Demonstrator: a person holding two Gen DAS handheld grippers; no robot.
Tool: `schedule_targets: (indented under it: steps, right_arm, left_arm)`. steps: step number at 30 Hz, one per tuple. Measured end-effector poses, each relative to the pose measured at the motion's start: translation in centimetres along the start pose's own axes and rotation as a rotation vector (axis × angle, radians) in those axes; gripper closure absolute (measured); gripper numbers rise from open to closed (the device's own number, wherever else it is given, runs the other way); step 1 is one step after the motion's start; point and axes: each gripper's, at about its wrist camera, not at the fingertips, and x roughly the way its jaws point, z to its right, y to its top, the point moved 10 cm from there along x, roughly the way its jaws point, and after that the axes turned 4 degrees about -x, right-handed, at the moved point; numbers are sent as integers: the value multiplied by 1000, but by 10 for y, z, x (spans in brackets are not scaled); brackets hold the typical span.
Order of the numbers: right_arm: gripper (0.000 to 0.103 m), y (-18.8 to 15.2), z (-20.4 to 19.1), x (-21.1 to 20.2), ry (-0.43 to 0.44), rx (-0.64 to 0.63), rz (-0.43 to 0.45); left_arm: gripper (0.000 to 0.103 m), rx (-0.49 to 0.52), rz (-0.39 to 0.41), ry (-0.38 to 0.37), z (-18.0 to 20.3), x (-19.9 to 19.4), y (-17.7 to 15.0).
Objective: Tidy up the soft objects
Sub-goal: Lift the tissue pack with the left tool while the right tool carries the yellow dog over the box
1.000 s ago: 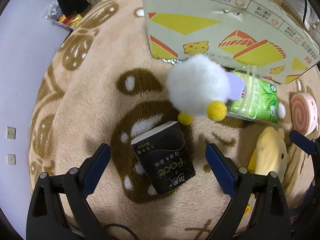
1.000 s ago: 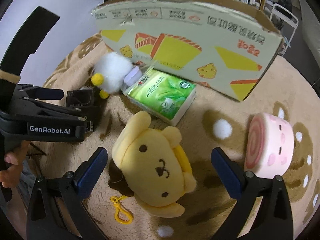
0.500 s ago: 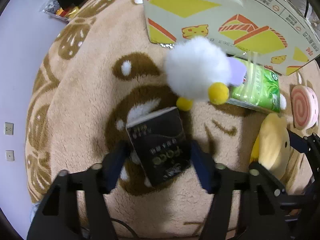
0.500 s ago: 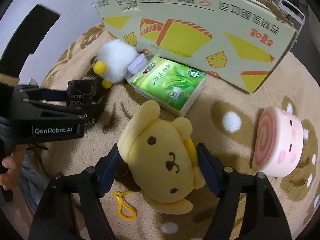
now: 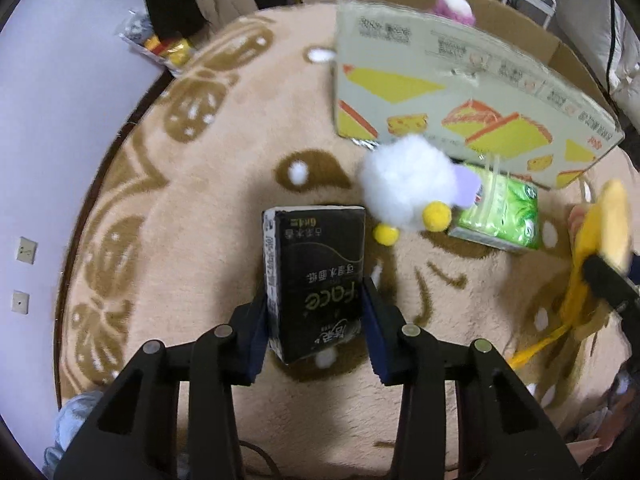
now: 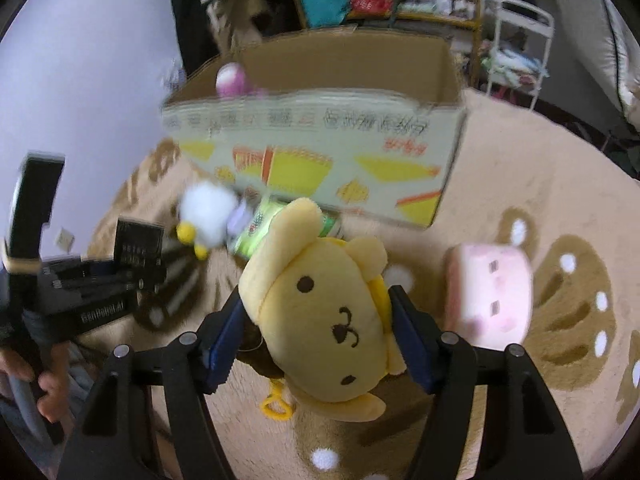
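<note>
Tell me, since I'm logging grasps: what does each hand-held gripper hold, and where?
Left hand-held gripper: black tissue pack, by its long sides. Right hand-held gripper: yellow plush dog, across its head.

Two wrist fisheyes, each looking forward along its own fingers, steeply down at the rug (image 5: 224, 184). Left wrist cam: sits above the left gripper (image 5: 316, 320), close over the black tissue pack (image 5: 316, 276), facing the cardboard box (image 5: 460, 92) at the top of frame; right gripper's arm intrudes at the right edge. Right wrist cam: sits above the right gripper (image 6: 316, 328), close over the yellow plush (image 6: 324, 312), tilted less steeply, so the box (image 6: 320, 152) and shelving behind show; left gripper (image 6: 132, 268) at its left edge. Shared: box, white pom-pom toy (image 5: 408, 188), green tissue pack (image 5: 504, 216), rug centre. Heavy barrel distortion, some motion blur in both.
</note>
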Motion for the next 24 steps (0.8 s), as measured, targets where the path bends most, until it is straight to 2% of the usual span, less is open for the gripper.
schedule_targets:
  steps: [4,8,11,15,20,24]
  right_arm:
    - [30,18,10,-31,1,45,134]
    - [30,39,17,-63,3,74,295]
    - [30,53,16,-83,-6,49,401]
    - [30,65,12,-106,0,26,474]
    - [30,80,12,-130,4,13,546]
    - [30,96,14,-144,6,12,590]
  left_arm:
    - [63,-13,113,12,-4,-27,12]
    - [62,32,268,-69,5,-59,32]
    - [62,72,378,-70,11,-78,42]
    - [62,81,479,-96,19,-106,45]
    - [62,103,672,-94,26,-156,55]
    - [62,131,754,-117,32,-185,71]
